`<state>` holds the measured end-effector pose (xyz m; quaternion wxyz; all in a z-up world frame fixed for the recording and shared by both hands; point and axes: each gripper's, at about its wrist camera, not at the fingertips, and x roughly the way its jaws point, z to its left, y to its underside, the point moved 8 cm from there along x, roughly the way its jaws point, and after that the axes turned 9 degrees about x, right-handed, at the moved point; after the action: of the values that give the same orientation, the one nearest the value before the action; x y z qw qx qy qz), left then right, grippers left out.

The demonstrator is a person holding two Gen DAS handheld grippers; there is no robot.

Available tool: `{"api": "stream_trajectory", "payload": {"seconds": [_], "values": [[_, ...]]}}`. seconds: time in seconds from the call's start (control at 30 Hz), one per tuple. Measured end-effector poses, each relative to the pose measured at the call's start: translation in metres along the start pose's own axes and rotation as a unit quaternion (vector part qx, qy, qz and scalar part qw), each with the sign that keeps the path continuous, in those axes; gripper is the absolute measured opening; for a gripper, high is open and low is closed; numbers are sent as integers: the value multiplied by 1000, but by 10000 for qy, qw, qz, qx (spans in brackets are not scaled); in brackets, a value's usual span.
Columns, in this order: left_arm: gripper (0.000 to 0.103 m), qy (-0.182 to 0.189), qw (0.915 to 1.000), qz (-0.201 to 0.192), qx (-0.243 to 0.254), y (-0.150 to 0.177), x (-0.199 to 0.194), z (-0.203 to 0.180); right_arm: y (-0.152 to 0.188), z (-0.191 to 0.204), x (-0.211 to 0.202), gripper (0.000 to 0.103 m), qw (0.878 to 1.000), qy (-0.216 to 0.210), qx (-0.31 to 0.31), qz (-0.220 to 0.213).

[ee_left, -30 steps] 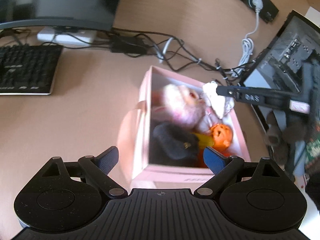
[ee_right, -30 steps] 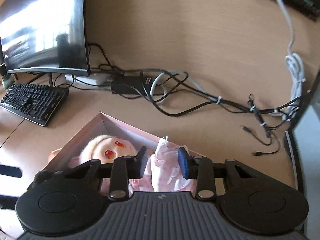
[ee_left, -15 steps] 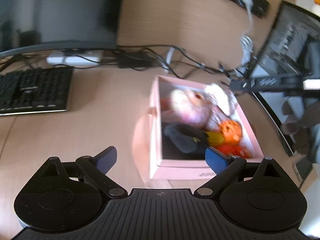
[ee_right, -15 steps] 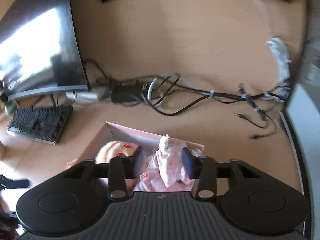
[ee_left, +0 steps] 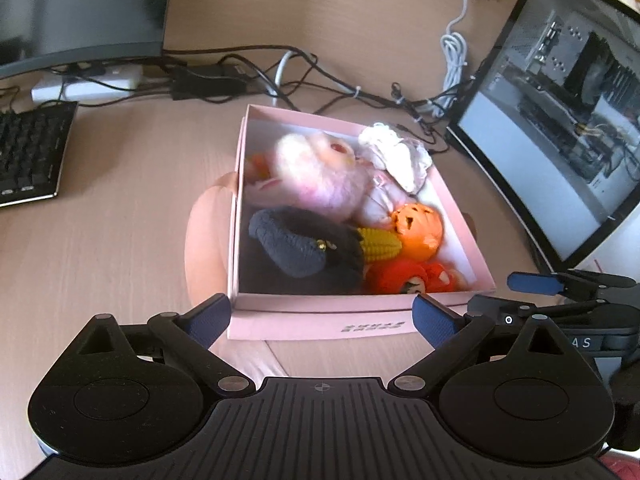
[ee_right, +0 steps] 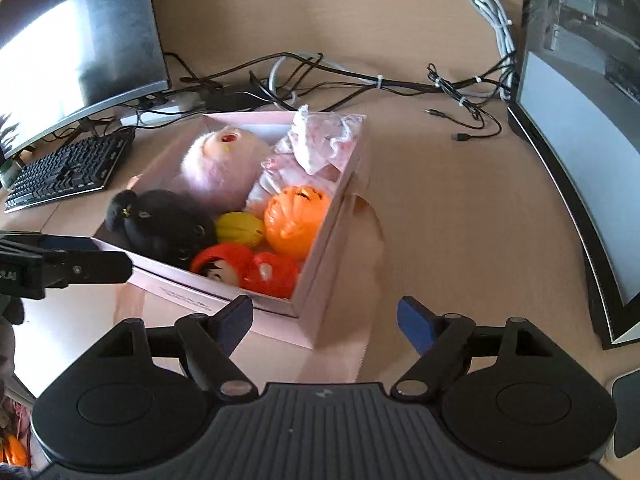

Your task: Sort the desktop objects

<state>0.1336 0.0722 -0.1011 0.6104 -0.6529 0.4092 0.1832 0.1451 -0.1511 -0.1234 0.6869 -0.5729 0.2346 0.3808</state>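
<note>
Two grippers are with us above the desk (ee_left: pixel 120 240), and both have their fingers wide apart and hold nothing. Our left gripper (ee_left: pixel 322 314) hangs just before the near wall of the pink box (ee_left: pixel 320 326), which sits between its blue fingertips. Our right gripper (ee_right: pixel 324 320) is at the box's right near corner (ee_right: pixel 312 320). Inside the box we see a pink plush (ee_left: pixel 320 176), a white-pink cloth (ee_left: pixel 396 156), a black plush (ee_left: pixel 308 244), a yellow corn toy (ee_left: pixel 378 244), an orange pumpkin (ee_left: pixel 418 228) and a red doll (ee_right: pixel 224 266), all packed close together.
</note>
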Motion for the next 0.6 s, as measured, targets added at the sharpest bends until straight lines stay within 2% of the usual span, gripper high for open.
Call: {"api": "stream_trajectory", "payload": {"seconds": [0.2,0.27,0.3,0.33,0.47,0.6], "values": [[99,-63,9999,72,48,4,1,-14,-2,-7,-6,80,9999,-88,-6,-130],[99,-151,9998,18,85,4,-6,-19,-3,-6,-13,90,9997,-157,10,-176],[99,-244,9996,-16,133,4,-12,-21,-5,-5,-19,94,9996,-181,27,-222],[99,-360,9992,-51,193,5,-18,-24,-6,-4,-25,103,9994,-213,65,-268],[100,-946,9947,-148,386,12,-46,-33,-6,-1,-49,103,9983,-349,392,-256],[100,-1370,9905,-72,99,27,-68,-39,8,-1,-67,103,9956,-198,907,-93]]}}
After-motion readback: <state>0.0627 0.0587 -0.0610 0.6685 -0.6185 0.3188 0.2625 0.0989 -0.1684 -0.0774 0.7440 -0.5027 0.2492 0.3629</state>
